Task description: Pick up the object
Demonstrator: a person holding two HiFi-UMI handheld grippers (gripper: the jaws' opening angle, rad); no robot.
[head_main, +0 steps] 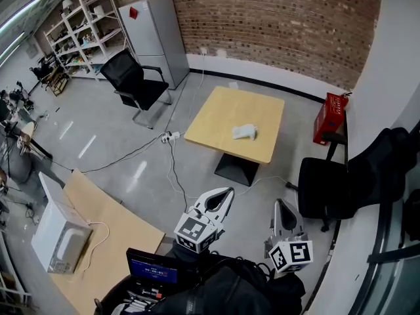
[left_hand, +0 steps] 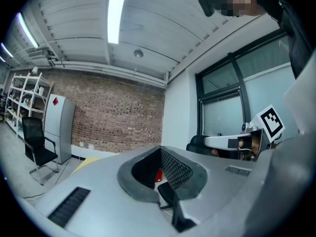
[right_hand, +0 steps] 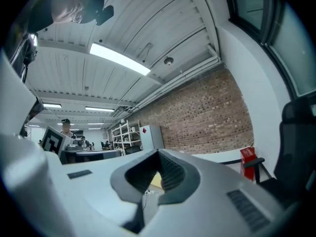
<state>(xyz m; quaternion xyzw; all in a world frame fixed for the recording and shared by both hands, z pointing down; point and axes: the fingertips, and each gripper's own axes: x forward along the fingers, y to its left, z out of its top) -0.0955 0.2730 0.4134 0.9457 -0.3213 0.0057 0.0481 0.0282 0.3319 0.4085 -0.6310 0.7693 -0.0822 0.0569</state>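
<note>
A small white crumpled object (head_main: 244, 132) lies right of centre on a square light-wood table (head_main: 223, 120) across the floor. Both grippers hang far short of it, at the bottom of the head view. My left gripper (head_main: 222, 199) points toward the table with its jaws together and nothing between them. My right gripper (head_main: 283, 210) is shut and empty too. In the left gripper view the jaws (left_hand: 160, 154) meet, with brick wall beyond. In the right gripper view the jaws (right_hand: 158, 157) meet, and a sliver of the table (right_hand: 155, 180) shows through the pad recess.
Cables (head_main: 172, 169) run over the floor in front of the table. A black chair (head_main: 134, 81) and a fridge (head_main: 157, 38) stand at the left back. A red crate (head_main: 330, 117) and another black chair (head_main: 328, 189) are at the right. A desk (head_main: 105, 235) with a white box (head_main: 59, 238) is near left.
</note>
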